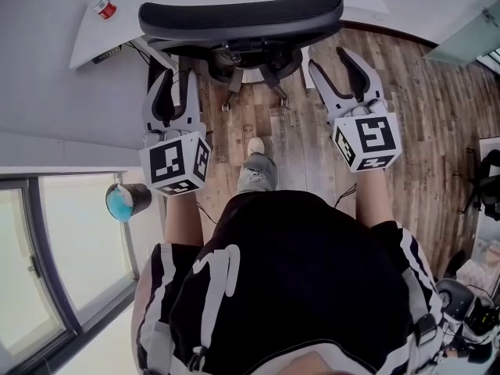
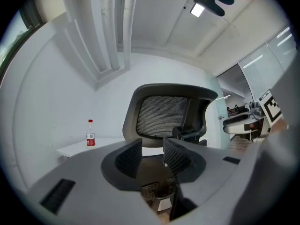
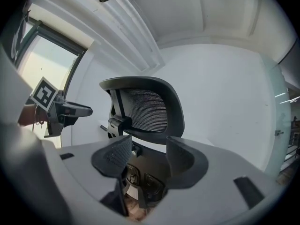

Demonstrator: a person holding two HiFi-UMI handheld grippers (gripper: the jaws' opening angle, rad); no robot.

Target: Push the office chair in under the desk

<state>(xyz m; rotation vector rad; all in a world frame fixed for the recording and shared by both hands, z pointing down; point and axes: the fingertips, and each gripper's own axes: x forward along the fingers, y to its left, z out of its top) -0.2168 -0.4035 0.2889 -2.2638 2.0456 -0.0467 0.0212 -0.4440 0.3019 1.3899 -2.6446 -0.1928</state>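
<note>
The office chair [image 1: 241,14] stood on the wood floor [image 1: 422,116] at the near edge of the white desk [image 1: 94,41], its mesh back toward the person and its curved top rim overlapping that edge in the head view. How far the seat lay under the desk could not be made out. A bottle with a red label [image 1: 104,8] stood upright near the left end of the desk, well to the left of the chair.

The left gripper [image 1: 173,76] and the right gripper [image 1: 330,59] were held level side by side, both pointing at the chair back, one toward each side of it. In the left gripper view the left gripper [image 2: 151,149] had its jaws partly open with a modest gap and nothing between the pads; the chair [image 2: 166,114] and the bottle [image 2: 90,135] showed beyond them. In the right gripper view the right gripper [image 3: 147,149] had its jaws spread wide and held nothing, with the chair [image 3: 145,109] ahead and apart from them.

The person's shoe [image 1: 255,145] rested on the floor between the two grippers, behind the chair's base.
</note>
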